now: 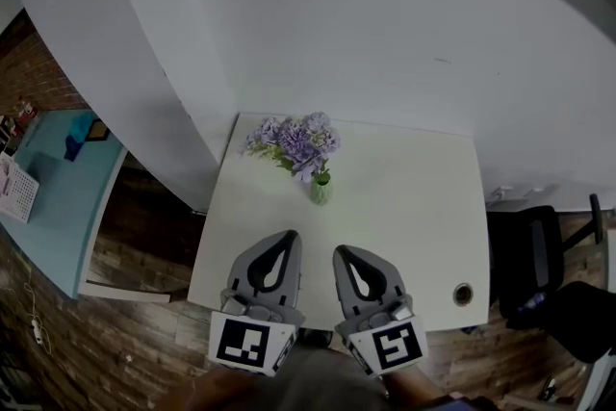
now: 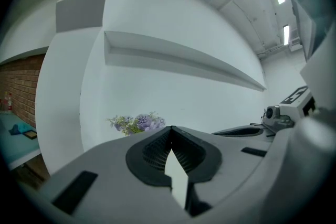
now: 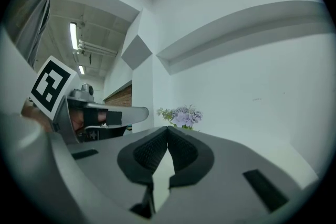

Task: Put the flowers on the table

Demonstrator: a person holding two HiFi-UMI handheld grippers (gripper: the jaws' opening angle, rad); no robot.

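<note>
Nearest, low in the head view: two marker cubes (image 1: 252,343), each bearing a black-and-white square pattern. Just beyond, side by side above the near edge of the white bench (image 1: 414,207): left hand-held gripper (image 1: 286,238) and right hand-held gripper (image 1: 344,251), both aimed level at the far wall. Left jaws pressed together at the tips, pinching nothing. Right jaws likewise closed tip to tip, nothing between.

Farther out, toward the back of the bench: the flowers (image 1: 294,143), a lilac bunch with pale green leaves, standing in a small green vase (image 1: 320,189) set on the bench top. Vase upright. Bunch leaning from the vase mouth toward the bench's far-left corner, long axis along that slant, blooms spread wider than tall. Well apart from both hand-held grippers and ahead of them, vase roughly in line with the gap between the two. In the left gripper view, blooms just left of the jaw tips; in the right gripper view, just right of them; vase hidden behind the jaws in both.

Beyond, a plain white wall with a long ledge (image 2: 184,57). Off to the left, a light blue table (image 1: 53,207); to the right, a black chair (image 1: 525,260).
</note>
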